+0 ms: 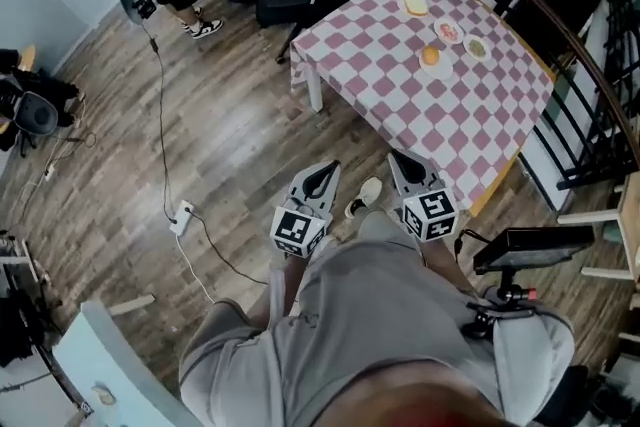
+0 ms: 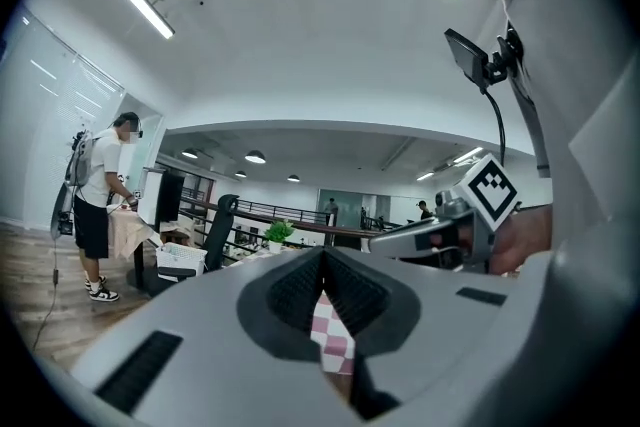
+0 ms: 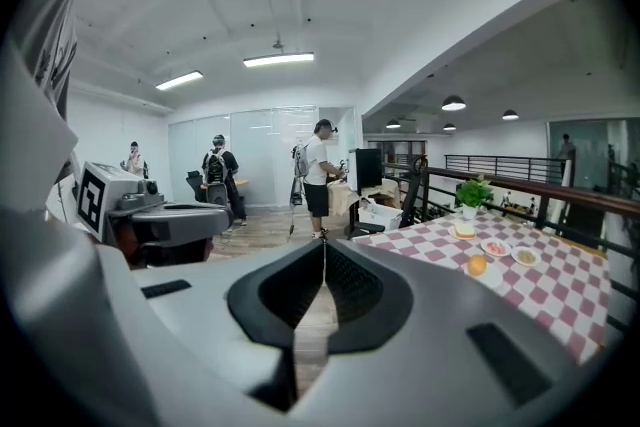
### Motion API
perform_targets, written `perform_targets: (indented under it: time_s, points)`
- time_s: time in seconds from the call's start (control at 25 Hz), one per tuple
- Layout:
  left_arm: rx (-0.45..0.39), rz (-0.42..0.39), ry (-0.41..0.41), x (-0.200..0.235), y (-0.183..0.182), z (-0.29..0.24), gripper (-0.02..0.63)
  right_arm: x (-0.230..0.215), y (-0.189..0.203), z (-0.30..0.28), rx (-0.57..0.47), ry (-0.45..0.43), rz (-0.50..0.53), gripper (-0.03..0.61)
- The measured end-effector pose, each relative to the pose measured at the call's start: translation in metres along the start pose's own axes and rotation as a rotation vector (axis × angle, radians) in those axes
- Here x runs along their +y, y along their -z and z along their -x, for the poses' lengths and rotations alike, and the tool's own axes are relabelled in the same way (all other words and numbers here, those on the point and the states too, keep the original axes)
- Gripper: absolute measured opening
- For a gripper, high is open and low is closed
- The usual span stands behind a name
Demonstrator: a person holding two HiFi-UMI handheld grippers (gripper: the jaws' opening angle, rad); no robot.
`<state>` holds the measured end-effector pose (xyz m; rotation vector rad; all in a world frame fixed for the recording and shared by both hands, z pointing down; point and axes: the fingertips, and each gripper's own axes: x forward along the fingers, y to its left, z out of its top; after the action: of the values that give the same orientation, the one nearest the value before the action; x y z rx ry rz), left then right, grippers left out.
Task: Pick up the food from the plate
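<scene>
Two empty grippers, left gripper point(image 1: 326, 169) and right gripper point(image 1: 396, 158), jaws fully together, well apart from table point(image 1: 400, 75).

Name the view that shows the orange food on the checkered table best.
The head view: the orange food lies unobstructed on its white plate, seen from above. The right gripper view shows it small and side-on; the left gripper view shows only a sliver of tablecloth.

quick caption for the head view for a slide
Left gripper and right gripper, both shut and empty, held short of a checkered table set with plates of food
</scene>
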<state>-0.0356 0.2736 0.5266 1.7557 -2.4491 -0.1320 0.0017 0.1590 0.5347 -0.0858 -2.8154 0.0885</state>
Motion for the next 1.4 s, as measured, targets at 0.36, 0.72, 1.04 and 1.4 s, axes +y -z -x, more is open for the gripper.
perform_targets:
  time_s: [0.36,0.72,1.04,1.4]
  points:
    - [0.081,0.103,-0.226,0.056,0.025,-0.016,0.005,-0.045,-0.045,-0.086,-0.056,-0.12,0.031,0.015]
    - [0.063,-0.029,-0.139,0.102,-0.013,-0.148,0.005,-0.15,-0.07,-0.139,-0.121,-0.054,0.0,0.015]
    - [0.081,-0.051,0.098,0.076,-0.013,-0.286,0.005,-0.254,-0.075,-0.132,-0.157,0.105,-0.036,0.015]
    - [0.06,0.014,0.364,0.01,-0.023,-0.391,0.005,-0.341,-0.061,-0.066,-0.186,0.415,-0.091,0.015]
